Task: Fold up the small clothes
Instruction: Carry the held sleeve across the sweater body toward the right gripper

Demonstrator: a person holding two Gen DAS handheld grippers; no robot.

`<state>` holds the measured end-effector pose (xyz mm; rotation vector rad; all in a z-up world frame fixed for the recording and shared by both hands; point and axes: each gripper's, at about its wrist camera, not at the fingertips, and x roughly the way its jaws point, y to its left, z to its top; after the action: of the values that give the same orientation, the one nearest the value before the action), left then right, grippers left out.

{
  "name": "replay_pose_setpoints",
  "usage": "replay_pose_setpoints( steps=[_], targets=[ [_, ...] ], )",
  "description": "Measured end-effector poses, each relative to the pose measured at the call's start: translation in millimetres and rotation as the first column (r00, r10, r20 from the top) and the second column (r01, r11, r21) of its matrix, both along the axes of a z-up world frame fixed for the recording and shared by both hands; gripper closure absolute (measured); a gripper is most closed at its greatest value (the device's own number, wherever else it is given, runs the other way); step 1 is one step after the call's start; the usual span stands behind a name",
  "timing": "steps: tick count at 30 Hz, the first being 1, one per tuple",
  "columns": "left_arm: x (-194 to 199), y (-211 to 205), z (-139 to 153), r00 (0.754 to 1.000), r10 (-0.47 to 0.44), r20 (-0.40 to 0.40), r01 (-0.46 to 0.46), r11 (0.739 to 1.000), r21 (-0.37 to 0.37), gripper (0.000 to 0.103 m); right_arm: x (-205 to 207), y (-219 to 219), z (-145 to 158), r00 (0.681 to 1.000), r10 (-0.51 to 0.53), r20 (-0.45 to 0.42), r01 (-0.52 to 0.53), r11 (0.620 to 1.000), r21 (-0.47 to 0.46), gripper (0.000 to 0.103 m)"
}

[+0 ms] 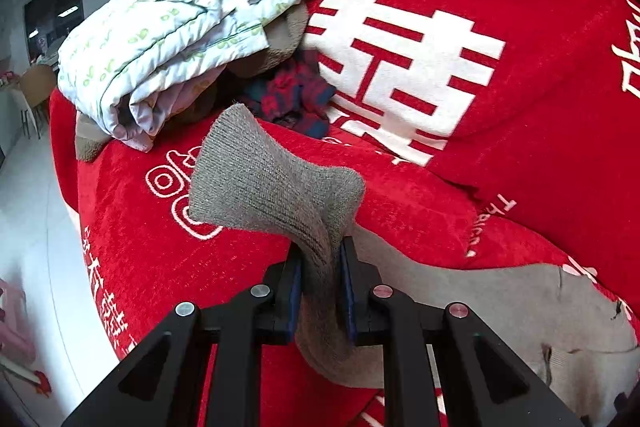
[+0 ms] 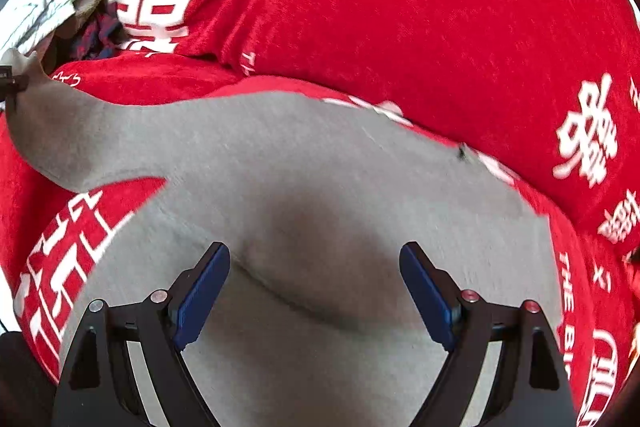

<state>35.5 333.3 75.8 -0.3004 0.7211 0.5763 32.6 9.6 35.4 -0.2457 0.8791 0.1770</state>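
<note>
My left hand-held gripper (image 1: 320,255) pinches the ribbed cuff of a grey knit garment (image 2: 304,195), lifting that sleeve end so it fans out above the pads. The rest of the garment lies spread on the red cover (image 2: 400,7) printed with white characters. My right hand-held gripper (image 2: 316,267) hovers over its middle, jaws wide and gripping nothing. A heap of other clothes (image 1: 180,27) sits beyond.

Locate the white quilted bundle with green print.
In the left wrist view, the white quilted bundle with green print sits upper left on the red printed cover, atop other piled clothes.
</note>
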Motion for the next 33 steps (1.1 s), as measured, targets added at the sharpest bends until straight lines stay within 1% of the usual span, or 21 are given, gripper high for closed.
replay_pose_setpoints(
  steps=[5,8,13,18,21,24,27,33],
  targets=[
    [6.1,-30.7,8.1,0.999,-0.028,-0.016,0.028,0.999,0.026,0.084,-8.4,-28.5,-1.7,0.999,-0.048,-0.004,0.048,0.999,0.023,0.014],
    [10.3,-46.5,12.5,0.999,-0.046,-0.021,0.047,0.999,0.020,0.084,-13.3,-46.7,0.1,0.997,-0.073,-0.006,0.074,0.997,0.033,0.014],
    [20.4,-75.8,21.1,0.996,-0.083,-0.035,0.084,0.996,0.033,0.084,-19.7,-67.7,-2.6,0.995,-0.099,-0.007,0.099,0.994,0.034,0.014],
    [30.7,-113.5,30.2,0.990,-0.133,-0.043,0.135,0.990,0.050,0.084,-24.9,-93.1,-8.5,0.991,-0.130,-0.019,0.131,0.989,0.060,0.014],
    [38.6,-137.7,31.8,0.985,-0.163,-0.056,0.166,0.985,0.048,0.084,-25.6,-108.6,-9.7,0.988,-0.152,-0.023,0.153,0.986,0.067,0.014],
    [46.4,-158.6,31.3,0.981,-0.175,-0.080,0.179,0.983,0.043,0.084,-25.6,-125.4,-7.8,0.985,-0.172,-0.026,0.173,0.982,0.081,0.014],
    [55.4,-178.4,29.9,0.976,-0.186,-0.111,0.190,0.981,0.025,0.084,-26.0,-138.8,-5.1,0.986,-0.166,-0.035,0.168,0.981,0.098,0.014],
    [67.0,-225.9,29.9,0.962,-0.234,-0.143,0.241,0.970,0.035,0.084,-30.9,-154.7,-1.4,0.988,-0.150,-0.037,0.153,0.984,0.094,0.014]
  ],
)
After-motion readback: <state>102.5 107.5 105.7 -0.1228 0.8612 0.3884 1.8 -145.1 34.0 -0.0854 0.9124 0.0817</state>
